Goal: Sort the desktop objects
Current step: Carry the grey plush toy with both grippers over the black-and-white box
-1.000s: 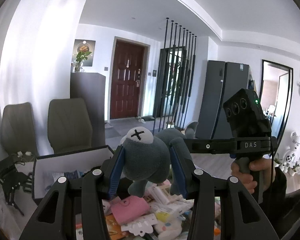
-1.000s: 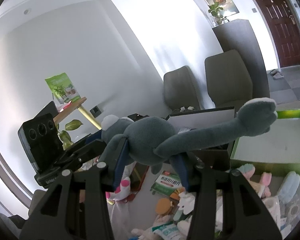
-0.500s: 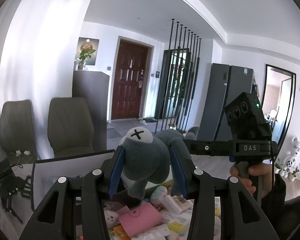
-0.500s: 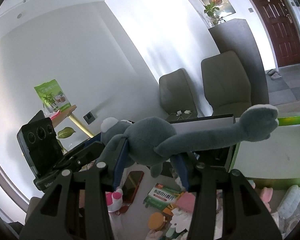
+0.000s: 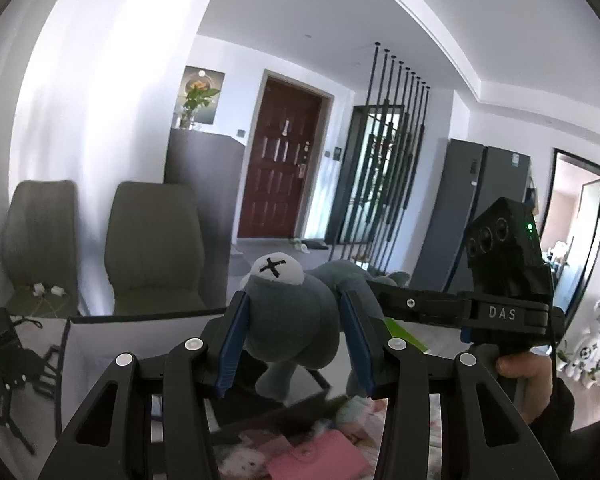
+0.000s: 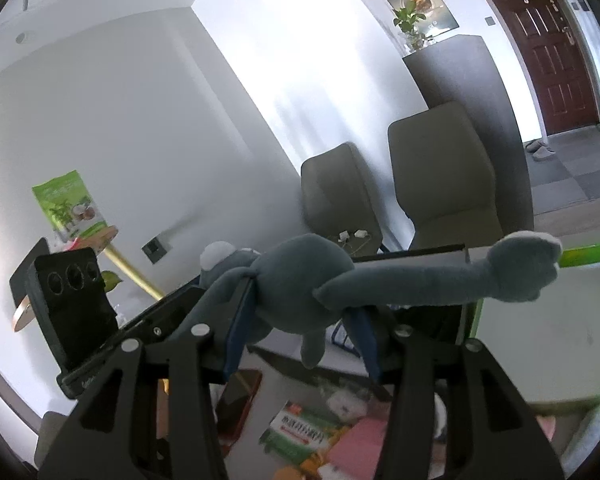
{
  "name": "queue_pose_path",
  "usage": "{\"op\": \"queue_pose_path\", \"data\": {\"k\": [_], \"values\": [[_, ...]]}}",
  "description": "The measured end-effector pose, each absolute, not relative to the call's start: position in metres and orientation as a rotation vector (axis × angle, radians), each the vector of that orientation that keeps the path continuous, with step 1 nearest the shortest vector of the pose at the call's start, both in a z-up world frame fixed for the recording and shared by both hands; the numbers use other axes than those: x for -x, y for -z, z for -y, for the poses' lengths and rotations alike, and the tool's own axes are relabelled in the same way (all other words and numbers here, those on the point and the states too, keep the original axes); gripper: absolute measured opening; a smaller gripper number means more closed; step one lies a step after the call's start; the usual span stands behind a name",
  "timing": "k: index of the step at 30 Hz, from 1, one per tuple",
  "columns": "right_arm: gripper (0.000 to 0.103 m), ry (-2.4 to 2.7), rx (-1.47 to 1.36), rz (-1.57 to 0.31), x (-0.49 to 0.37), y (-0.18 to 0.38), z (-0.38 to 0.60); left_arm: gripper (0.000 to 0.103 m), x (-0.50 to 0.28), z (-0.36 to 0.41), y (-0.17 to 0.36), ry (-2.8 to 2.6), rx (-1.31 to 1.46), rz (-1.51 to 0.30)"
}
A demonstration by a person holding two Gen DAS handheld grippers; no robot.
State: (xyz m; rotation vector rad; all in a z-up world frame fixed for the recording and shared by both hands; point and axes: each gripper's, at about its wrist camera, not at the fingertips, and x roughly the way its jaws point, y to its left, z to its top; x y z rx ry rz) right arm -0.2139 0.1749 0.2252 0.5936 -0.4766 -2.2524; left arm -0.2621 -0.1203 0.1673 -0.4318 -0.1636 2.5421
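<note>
A grey plush toy (image 5: 288,328) with a white patch stitched with a black X hangs in the air between both grippers. My left gripper (image 5: 294,300) is shut on its head end, blue pads pressing both sides. In the right wrist view my right gripper (image 6: 300,296) is shut on the plush's body (image 6: 296,264). One long limb (image 6: 528,268) sticks out to the right over the green box (image 6: 588,254). The left gripper's black camera block (image 6: 72,288) shows at the left. A hand (image 5: 520,368) holds the right gripper's handle.
A black box with a white lining (image 5: 140,332) stands just beyond the plush, with the green box to its right. Below lie a pink wallet (image 5: 316,460), a green and white carton (image 6: 304,432) and a phone (image 6: 240,396). Two grey chairs (image 5: 152,248) stand behind the desk.
Both grippers have carried the plush together toward the boxes. The desk clutter has slid down toward the bottom of both views. Neither grip has changed.
</note>
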Motion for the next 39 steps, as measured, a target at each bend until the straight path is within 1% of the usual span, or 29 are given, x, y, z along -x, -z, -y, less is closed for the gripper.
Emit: {"op": "queue_pose_path", "data": {"k": [10,15,24,29,39], "values": [[0.049,2.244,-0.591,0.418,0.246,-0.203,-0.152,0.046,0.295,0.146,-0.139,-2.579,0.507,0.284],[0.049,2.256,-0.565,0.423,0.255,-0.195,-0.157,0.046,0.305,0.142,-0.130,-2.571,0.547,0.297],[0.049,2.244,-0.488,0.449,0.255,-0.199,-0.163,0.046,0.301,0.144,-0.135,-2.558,0.489,0.327],[0.049,2.226,-0.570,0.441,0.267,-0.183,-0.152,0.046,0.313,0.151,-0.123,-2.577,0.566,0.329],[0.049,2.141,-0.769,0.438,0.280,-0.150,-0.131,0.046,0.330,0.174,-0.099,-2.557,0.722,0.414]]}}
